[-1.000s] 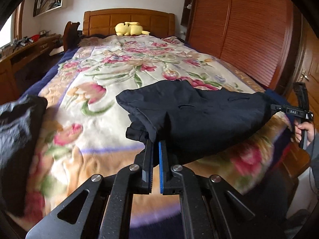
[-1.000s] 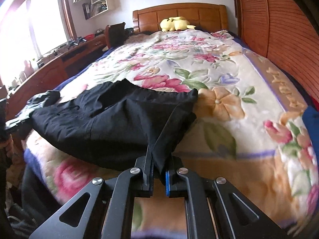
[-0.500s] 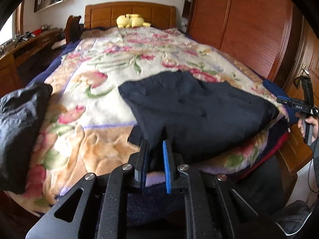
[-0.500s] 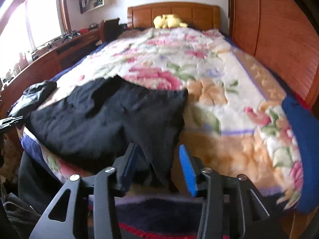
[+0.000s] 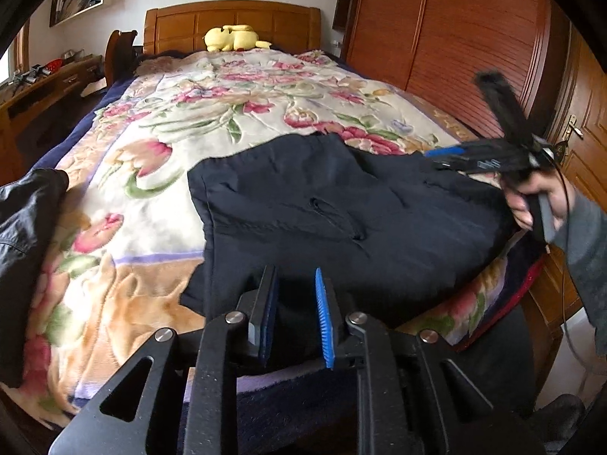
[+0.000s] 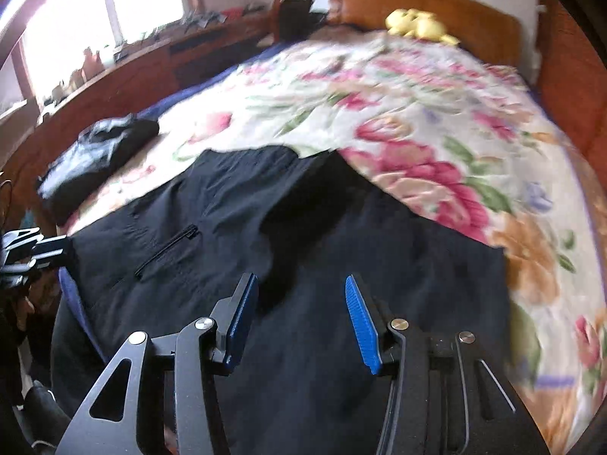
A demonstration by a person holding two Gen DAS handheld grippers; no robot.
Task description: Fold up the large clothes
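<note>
The left gripper points down over the near edge of the bed, its blue-padded jaws a narrow gap apart and opening, pressing on nothing. The right gripper tilts down near the same edge, jaws spread wide with nothing gripped. In the left view it shows blurred at the bed's right edge, held in a hand with a grey sleeve.

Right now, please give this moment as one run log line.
left gripper: opening, nothing held | right gripper: open, empty | dark garment: lying on floral blanket
</note>
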